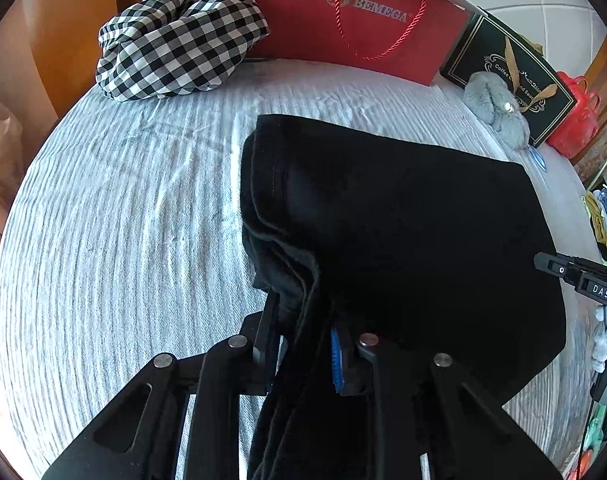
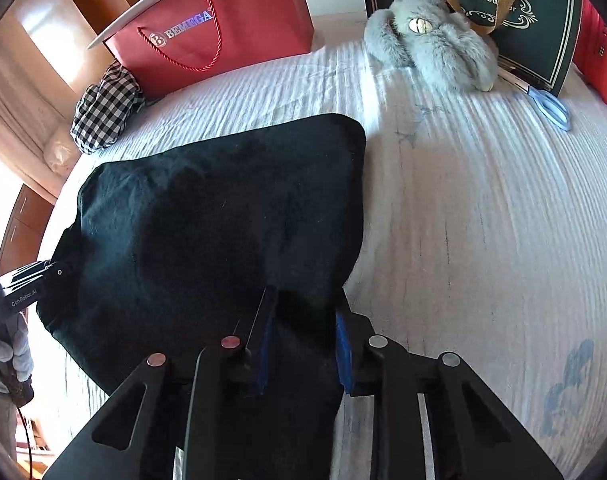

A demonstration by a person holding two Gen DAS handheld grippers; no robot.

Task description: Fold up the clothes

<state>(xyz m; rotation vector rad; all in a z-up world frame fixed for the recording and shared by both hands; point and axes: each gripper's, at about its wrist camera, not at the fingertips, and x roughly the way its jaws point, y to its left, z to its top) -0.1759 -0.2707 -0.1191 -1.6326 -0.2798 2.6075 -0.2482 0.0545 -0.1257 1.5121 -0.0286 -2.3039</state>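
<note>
Thick black folded cotton garment (image 1: 403,220) lay mid-bed, in front of the red paper gift bag (image 1: 343,12). Left gripper (image 1: 307,344) and right gripper (image 2: 303,336) each pinched a near corner, probably to carry a fold over evenly.

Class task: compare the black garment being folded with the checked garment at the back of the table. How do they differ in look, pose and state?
The black garment is plain and dark; the checked garment is black-and-white gingham. The black garment lies in flat folded layers mid-table; the checked garment sits crumpled in a heap beside the red bag. The left hand-held gripper and right hand-held gripper each clamp the black garment; nothing touches the checked one. Both rest on the striped cloth.
</note>
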